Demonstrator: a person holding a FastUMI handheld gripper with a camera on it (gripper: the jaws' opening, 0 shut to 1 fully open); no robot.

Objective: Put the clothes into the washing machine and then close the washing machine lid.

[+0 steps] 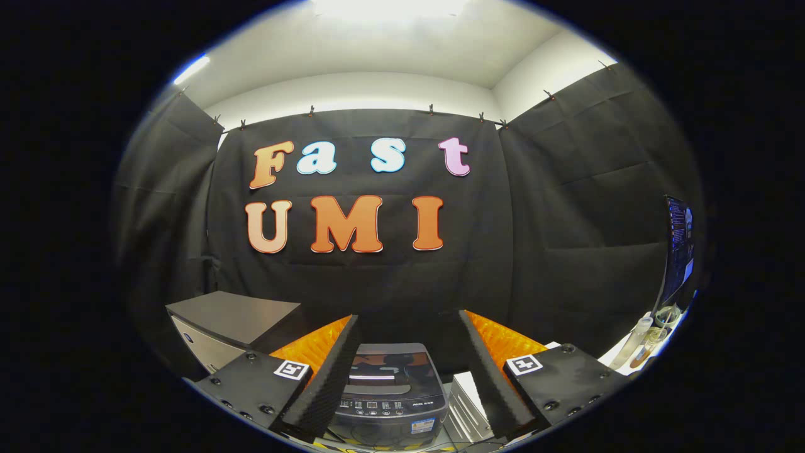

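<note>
Fingers (402, 371) spread wide, gripping nothing. Small grey top-loading washing machine (391, 393) between and just ahead of them, control panel facing the camera, long axis running away toward the booth wall. Dark glossy lid (388, 371) lying flat, closed. No clothes visible. Fits either clothes already inside or loading still pending; cannot tell.

Washing machine (390, 393) between the spread fingers (327, 371), lid down; cabinet (229, 324) left of it; monitor (679, 248) far right.
</note>
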